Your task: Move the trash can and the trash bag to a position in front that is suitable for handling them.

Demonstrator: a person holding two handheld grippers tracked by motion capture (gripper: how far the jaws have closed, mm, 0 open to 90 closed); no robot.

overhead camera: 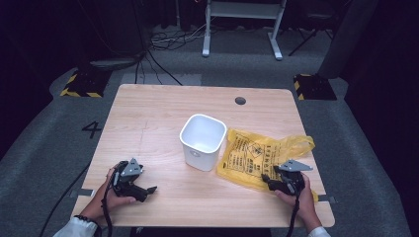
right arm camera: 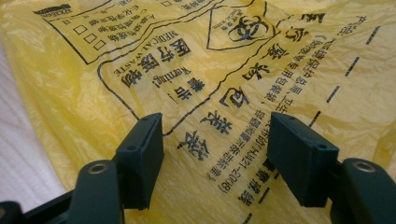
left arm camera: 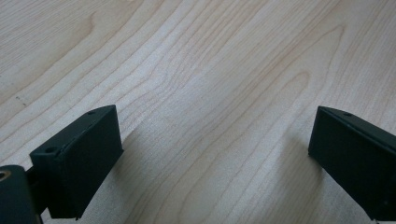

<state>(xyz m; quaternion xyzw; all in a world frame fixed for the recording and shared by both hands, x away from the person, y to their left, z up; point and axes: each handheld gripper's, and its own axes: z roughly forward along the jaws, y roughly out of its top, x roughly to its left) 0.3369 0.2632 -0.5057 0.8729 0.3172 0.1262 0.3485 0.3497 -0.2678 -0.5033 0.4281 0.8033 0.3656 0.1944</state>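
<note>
A yellow medical-waste bag [overhead camera: 257,155] with black print lies flat on the wooden table [overhead camera: 158,118], just right of a white square bin [overhead camera: 202,140]. My right gripper [overhead camera: 267,178] hovers over the bag's near edge. Its jaws stand open over the printed plastic [right arm camera: 219,93] with nothing pinched between them. My left gripper [overhead camera: 150,188] rests low at the table's front left, jaws spread wide over bare wood [left arm camera: 210,116].
The bin stands upright in the middle of the table, its mouth up. A round cable hole [overhead camera: 240,100] sits near the far edge. Beyond the table are a white desk frame [overhead camera: 242,24] and striped floor blocks [overhead camera: 81,84].
</note>
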